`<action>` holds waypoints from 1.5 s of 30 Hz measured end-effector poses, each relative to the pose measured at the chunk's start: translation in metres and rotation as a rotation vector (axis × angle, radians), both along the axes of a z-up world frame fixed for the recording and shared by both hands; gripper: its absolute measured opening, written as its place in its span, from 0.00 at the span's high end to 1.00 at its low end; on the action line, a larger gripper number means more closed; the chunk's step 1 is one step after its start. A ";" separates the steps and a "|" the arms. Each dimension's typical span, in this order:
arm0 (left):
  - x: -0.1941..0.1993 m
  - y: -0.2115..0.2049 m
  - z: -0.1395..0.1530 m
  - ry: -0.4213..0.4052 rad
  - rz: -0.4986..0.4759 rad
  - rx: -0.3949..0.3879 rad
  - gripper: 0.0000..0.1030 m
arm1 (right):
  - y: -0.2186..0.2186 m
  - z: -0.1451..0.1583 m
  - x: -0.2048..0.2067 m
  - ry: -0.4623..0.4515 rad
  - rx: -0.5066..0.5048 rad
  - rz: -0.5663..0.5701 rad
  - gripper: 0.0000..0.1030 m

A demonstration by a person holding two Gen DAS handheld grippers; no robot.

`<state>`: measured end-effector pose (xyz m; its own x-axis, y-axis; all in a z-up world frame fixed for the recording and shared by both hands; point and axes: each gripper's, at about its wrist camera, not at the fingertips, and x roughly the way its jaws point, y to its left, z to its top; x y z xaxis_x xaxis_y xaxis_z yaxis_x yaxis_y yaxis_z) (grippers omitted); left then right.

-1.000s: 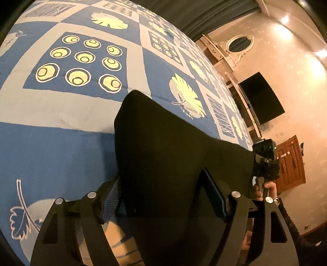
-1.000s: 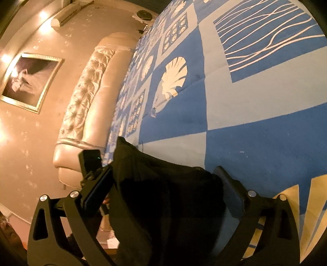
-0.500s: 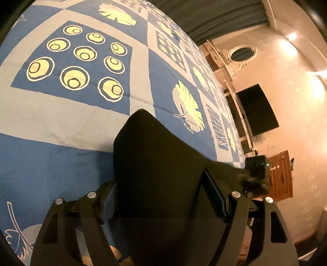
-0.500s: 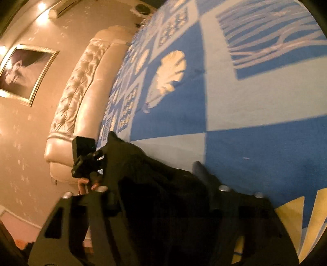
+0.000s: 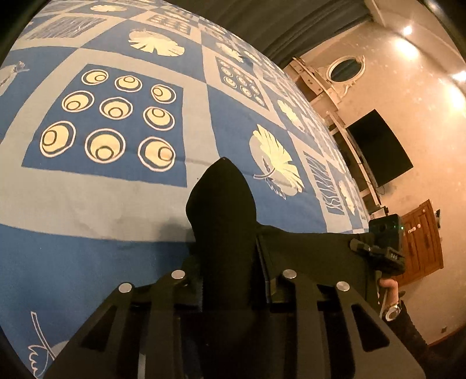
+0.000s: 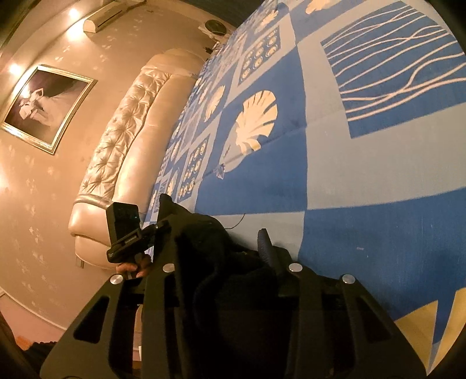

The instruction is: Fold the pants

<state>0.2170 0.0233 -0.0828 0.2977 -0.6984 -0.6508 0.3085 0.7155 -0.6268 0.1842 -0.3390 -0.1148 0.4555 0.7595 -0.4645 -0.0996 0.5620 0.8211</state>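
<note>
Jaws, left: both fingers of the left gripper (image 5: pixel 225 280) are pressed together on a fold of the black pants (image 5: pixel 221 210), which stick up between them in a rounded peak.
Jaws, right: the right gripper (image 6: pixel 221 262) is likewise clamped on a dark bunch of the pants (image 6: pixel 209 242); only its right pad (image 6: pixel 263 245) shows, the other is hidden by cloth.
Pants, place: held up over the near part of the blue patterned bedspread (image 5: pixel 102 233), stretched from one gripper to the other.
Left view only: the other gripper's camera block (image 5: pixel 386 236) and the person's hand (image 5: pixel 387 287) under it (a watch on the wrist), a dark wall screen (image 5: pixel 378 145), an oval mirror (image 5: pixel 345 68), a wooden cabinet (image 5: pixel 422 242).
Right view only: the left gripper's camera block (image 6: pixel 122 221), a tufted cream headboard (image 6: pixel 122 140), a framed picture (image 6: pixel 43 105), an air conditioner (image 6: pixel 107 17).
Count: two grippers, one pair of pants, nine ringed circles in the nearest square (image 5: pixel 110 122).
In the way: black cloth covers the middle of both views, hiding the bedspread just ahead of the fingers.
</note>
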 end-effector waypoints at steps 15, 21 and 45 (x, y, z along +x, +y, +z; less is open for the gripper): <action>0.011 0.009 0.004 -0.019 0.021 0.015 0.73 | -0.002 -0.001 0.019 -0.029 0.008 -0.021 0.67; 0.016 0.010 0.001 -0.009 0.022 0.003 0.73 | -0.006 -0.012 0.023 0.001 0.037 -0.032 0.67; 0.017 0.026 -0.012 0.066 0.004 -0.149 0.46 | -0.017 -0.017 0.022 0.032 0.116 -0.051 0.58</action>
<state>0.2340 0.0488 -0.0948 0.2611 -0.7876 -0.5581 0.2603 0.6142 -0.7450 0.2062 -0.3560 -0.1321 0.4809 0.7854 -0.3898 -0.0462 0.4666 0.8832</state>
